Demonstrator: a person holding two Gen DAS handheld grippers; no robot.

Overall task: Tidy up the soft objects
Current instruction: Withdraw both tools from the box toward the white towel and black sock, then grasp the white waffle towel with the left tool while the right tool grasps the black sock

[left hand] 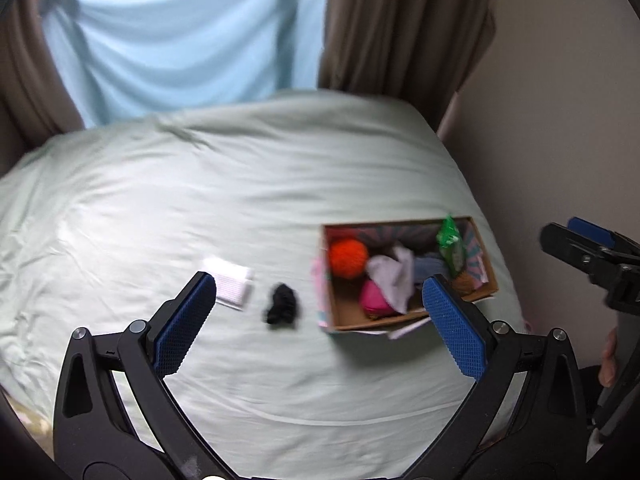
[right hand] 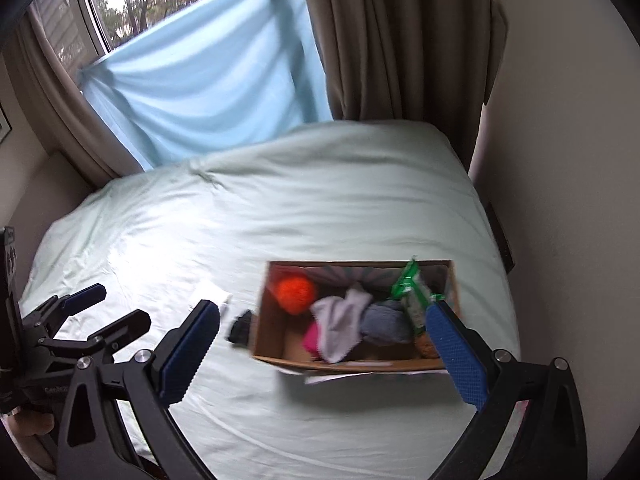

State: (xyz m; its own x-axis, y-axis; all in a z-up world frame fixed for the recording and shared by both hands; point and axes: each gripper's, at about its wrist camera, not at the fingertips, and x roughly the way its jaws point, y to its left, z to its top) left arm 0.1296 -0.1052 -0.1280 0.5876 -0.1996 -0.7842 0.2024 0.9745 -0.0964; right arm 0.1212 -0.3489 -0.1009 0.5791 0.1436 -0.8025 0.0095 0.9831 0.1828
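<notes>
A cardboard box lies on the pale green bed. It holds an orange ball, a white cloth, a pink item, a blue-grey cloth and a green packet. A black soft item and a folded white cloth lie left of the box. My left gripper is open and empty above the bed. My right gripper is open and empty over the box.
The bed fills both views. A light blue sheet hangs over the window between brown curtains at the far end. A beige wall runs along the bed's right side.
</notes>
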